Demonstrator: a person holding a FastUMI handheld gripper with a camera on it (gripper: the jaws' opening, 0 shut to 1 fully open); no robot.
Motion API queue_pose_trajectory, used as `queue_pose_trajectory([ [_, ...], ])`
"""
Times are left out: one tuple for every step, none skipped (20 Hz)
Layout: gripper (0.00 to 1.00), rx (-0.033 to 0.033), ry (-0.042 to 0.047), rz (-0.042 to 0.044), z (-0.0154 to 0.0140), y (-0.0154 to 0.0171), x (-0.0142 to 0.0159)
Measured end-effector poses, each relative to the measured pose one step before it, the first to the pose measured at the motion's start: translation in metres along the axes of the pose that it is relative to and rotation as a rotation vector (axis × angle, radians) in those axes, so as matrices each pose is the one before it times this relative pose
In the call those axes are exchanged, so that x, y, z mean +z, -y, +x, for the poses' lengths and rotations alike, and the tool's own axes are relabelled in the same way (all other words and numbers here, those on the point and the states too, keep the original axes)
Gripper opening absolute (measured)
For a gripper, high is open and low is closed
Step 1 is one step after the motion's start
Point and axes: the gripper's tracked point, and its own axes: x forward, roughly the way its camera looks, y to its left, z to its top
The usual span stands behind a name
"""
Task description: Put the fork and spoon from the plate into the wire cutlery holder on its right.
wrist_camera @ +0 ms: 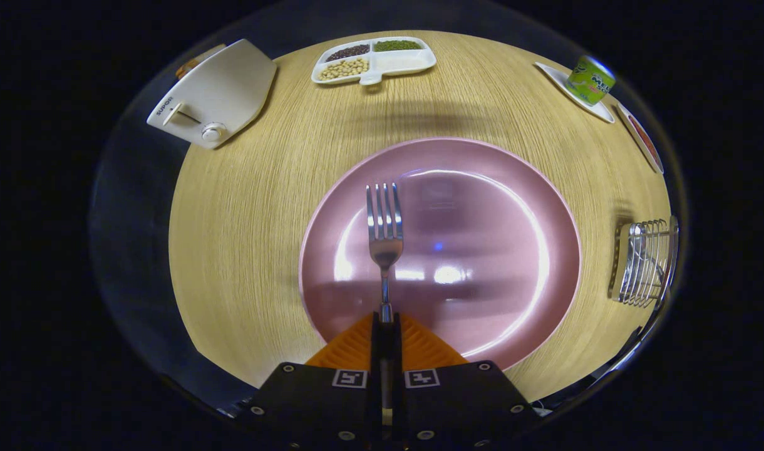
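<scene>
A steel fork (384,232) points straight ahead out of my gripper (386,321), whose two fingers are shut on its handle. Its tines hang over the pink plate (513,207), which lies on the wooden table just beyond the fingers. No other cutlery lies on the plate. The wire cutlery holder (645,262) stands on the table to the right of the plate, with something shiny inside it that I cannot make out.
A white toaster (216,94) sits at the far left. A white divided dish of beans (374,59) stands at the far side. A green can (590,79) rests on a small white plate at the far right, beside another small dish (642,136).
</scene>
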Motion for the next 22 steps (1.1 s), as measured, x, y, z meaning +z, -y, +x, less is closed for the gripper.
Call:
queue_pose_trajectory([
  [0.05, 0.00959, 0.01845, -0.00689, -0.00332, 0.00055, 0.00125],
  [0.05, 0.00853, 0.02946, -0.01243, -0.00515, 0.00142, 0.00385],
  [0.04, 0.00237, 0.03234, -0.01092, -0.00499, 0.00397, 0.00417],
  [0.04, 0.00683, 0.0312, -0.00523, -0.00723, 0.0026, 0.00338],
  [0.04, 0.01035, 0.02565, -0.00464, -0.00681, 0.00293, 0.00382],
  [0.04, 0.00315, 0.01872, 0.00039, -0.00572, 0.00385, 0.00238],
  [0.04, 0.00102, 0.01649, 0.0016, -0.00621, 0.00518, 0.00207],
  [0.04, -0.00281, 0.02119, 0.00359, -0.00657, 0.00669, 0.00245],
  [0.04, -0.00255, 0.01843, 0.00471, -0.0071, 0.00701, 0.00187],
  [0.04, -0.00206, 0.02106, 0.00937, -0.00897, 0.00831, 0.00166],
  [0.04, -0.00137, 0.01511, 0.00591, -0.00783, 0.00794, 0.00127],
  [0.04, -0.00543, 0.01546, 0.00404, -0.00906, 0.00902, 0.00141],
  [0.04, -0.01051, 0.01653, 0.00191, -0.00801, 0.01012, 0.00176],
  [0.04, -0.01023, 0.01861, 0.00302, -0.00856, 0.01068, 0.00252],
  [0.04, -0.00891, 0.0169, 0.00289, -0.00866, 0.01032, 0.00343],
  [0.04, -0.00881, 0.01683, 0.002, -0.00916, 0.01046, 0.00398],
  [0.04, -0.00642, 0.01772, 0.00168, -0.00936, 0.00949, 0.0038],
  [0.04, -0.01063, 0.02199, 0.00358, -0.00902, 0.01, 0.00551],
  [0.04, -0.00796, 0.01993, 0.00078, -0.00953, 0.01195, 0.00447],
  [0.04, -0.01196, 0.01603, 0.00226, -0.00701, 0.01055, 0.0039],
  [0.04, -0.00717, 0.00412, 0.0043, -0.00689, 0.01015, 0.00252],
  [0.04, -0.00735, 0.00255, 0.00961, -0.00495, 0.00882, 0.00131],
])
